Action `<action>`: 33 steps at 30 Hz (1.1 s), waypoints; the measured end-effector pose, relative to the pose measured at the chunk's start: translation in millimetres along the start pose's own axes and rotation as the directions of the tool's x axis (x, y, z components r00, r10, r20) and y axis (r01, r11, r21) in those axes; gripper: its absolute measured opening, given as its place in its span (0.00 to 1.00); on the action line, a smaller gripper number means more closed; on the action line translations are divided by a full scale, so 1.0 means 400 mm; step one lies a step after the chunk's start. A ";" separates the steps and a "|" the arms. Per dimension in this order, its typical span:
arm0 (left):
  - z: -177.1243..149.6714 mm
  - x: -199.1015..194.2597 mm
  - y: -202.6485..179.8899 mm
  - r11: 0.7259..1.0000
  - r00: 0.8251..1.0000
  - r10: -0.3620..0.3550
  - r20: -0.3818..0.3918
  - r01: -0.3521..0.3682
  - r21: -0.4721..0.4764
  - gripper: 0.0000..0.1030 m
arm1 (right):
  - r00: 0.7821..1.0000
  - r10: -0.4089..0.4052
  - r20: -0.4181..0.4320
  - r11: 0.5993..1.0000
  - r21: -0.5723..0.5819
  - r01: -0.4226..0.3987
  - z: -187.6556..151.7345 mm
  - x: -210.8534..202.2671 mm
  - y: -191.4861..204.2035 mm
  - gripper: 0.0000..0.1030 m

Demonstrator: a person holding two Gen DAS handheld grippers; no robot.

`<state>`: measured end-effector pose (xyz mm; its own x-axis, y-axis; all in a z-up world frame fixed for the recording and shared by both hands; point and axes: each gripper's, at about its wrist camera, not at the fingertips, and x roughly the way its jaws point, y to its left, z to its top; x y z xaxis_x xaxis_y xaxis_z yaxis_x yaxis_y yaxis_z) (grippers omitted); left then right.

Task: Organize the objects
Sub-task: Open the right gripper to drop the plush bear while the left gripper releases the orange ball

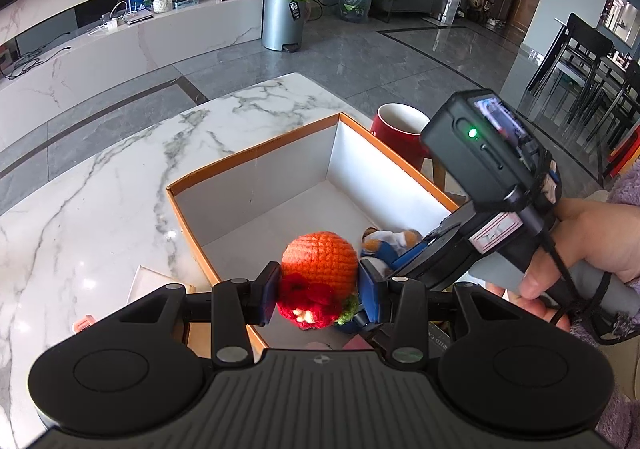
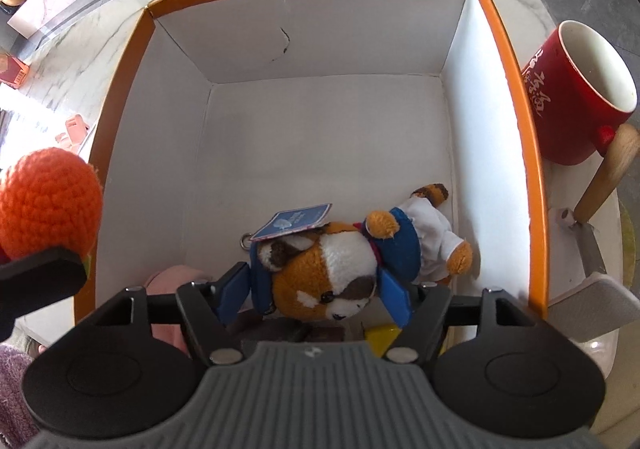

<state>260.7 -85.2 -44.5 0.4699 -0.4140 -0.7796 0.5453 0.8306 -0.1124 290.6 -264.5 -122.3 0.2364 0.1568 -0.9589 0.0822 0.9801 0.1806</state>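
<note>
An orange-rimmed cardboard box [image 1: 256, 157] with white inner walls [image 2: 320, 45] stands open on the marble table. My left gripper [image 1: 319, 293] is shut on an orange crocheted fruit with a red flower [image 1: 318, 263] and holds it over the box's near left corner. The fruit also shows at the left edge of the right wrist view [image 2: 48, 201]. My right gripper [image 2: 316, 289] is shut on the head of a brown and white plush animal in blue and white clothes [image 2: 332, 269], low inside the box near its right wall. The plush shows in the left wrist view [image 1: 390, 241] too.
A red mug [image 2: 576, 97] stands outside the box's right wall, with a wooden-handled knife [image 2: 608, 177] beside it. A pink item [image 2: 172, 281] and a yellow item [image 2: 384, 337] lie in the box under my right gripper. Small pink pieces [image 2: 74, 129] lie left of the box.
</note>
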 end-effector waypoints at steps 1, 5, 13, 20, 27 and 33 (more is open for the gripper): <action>0.002 -0.001 -0.006 1.000 1.000 0.000 0.001 0.000 0.002 0.47 | 1.000 0.006 0.004 1.000 0.004 -0.006 -0.007 -0.012 -0.005 0.70; 0.015 0.001 -0.037 1.000 1.000 -0.010 0.004 0.010 0.014 0.47 | 0.999 0.022 0.048 0.999 -0.030 -0.021 -0.027 -0.089 -0.018 0.70; 0.038 0.089 -0.135 0.995 0.995 -0.079 -0.052 0.082 0.058 0.47 | 0.954 -0.129 0.269 0.969 -0.169 0.179 -0.096 -0.263 -0.070 0.50; 0.030 0.226 -0.190 0.989 0.983 -0.107 -0.149 0.121 0.089 0.47 | 0.942 -0.164 0.291 0.958 -0.182 0.223 -0.111 -0.243 -0.143 0.42; 0.003 0.301 -0.225 0.980 0.974 -0.077 -0.211 0.113 0.161 0.48 | 0.950 -0.143 0.278 0.965 -0.175 0.197 -0.111 -0.206 -0.172 0.42; -0.009 0.321 -0.227 0.980 0.969 -0.069 -0.237 0.111 0.166 0.51 | 0.951 -0.135 0.277 0.966 -0.176 0.188 -0.108 -0.201 -0.174 0.43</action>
<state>268.9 -212.4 -136.6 0.2534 -0.3707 -0.8935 0.7016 0.7064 -0.0941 224.1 -340.2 -67.4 0.4820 -0.0166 -0.8760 -0.0468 0.9979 -0.0447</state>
